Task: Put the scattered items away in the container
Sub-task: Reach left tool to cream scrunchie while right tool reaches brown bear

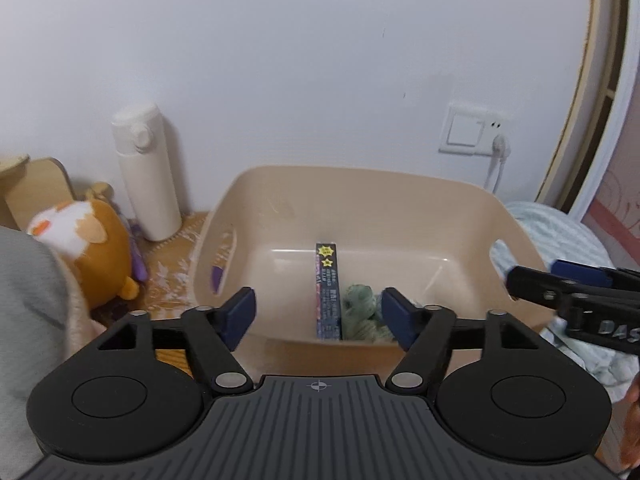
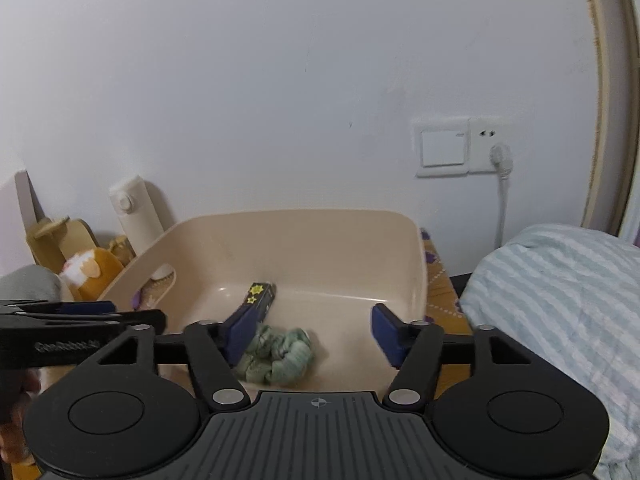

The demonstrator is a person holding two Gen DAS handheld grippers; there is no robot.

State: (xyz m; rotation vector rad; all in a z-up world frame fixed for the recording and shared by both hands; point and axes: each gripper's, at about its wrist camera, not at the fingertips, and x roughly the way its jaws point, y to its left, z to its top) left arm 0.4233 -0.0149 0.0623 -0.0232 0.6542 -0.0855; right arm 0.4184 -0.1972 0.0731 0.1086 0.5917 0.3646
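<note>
A: Firstly, left wrist view. Item one?

B: Left gripper (image 1: 318, 314), blue pads spread wide, nothing between them. It hangs over the near rim of the beige container (image 1: 360, 184).

A: Contents of the container?

B: One dark box (image 1: 328, 292) printed with yellow stars, standing on edge and running from near wall toward the middle of the floor. One green knitted bundle (image 1: 362, 312), touching the box on its right side.

A: Outside the container?

B: To the left, a white flask (image 1: 144, 172) upright against the wall; an orange-and-white plush toy (image 1: 92, 248) in front of it. A grey cloth (image 1: 24, 300) at the left edge. A wall socket (image 1: 474, 130) with a plug in it, upper right. The right gripper's black finger (image 1: 568, 296) enters from the right, beside the container's handle cutout.

A: Next, right wrist view.

B: Right gripper (image 2: 312, 334), pads likewise spread, empty, poised above the container's near part. The green bundle lies on the floor just beyond the left pad; the starred box lies angled behind it, partly hidden by that pad.

A: Surroundings?

B: Striped light-blue bedding (image 2: 560, 292) to the right of the container. Flask and plush toy to the left. The left gripper's finger crosses the lower left corner, with part of a hand (image 2: 16, 392) beneath it.
</note>
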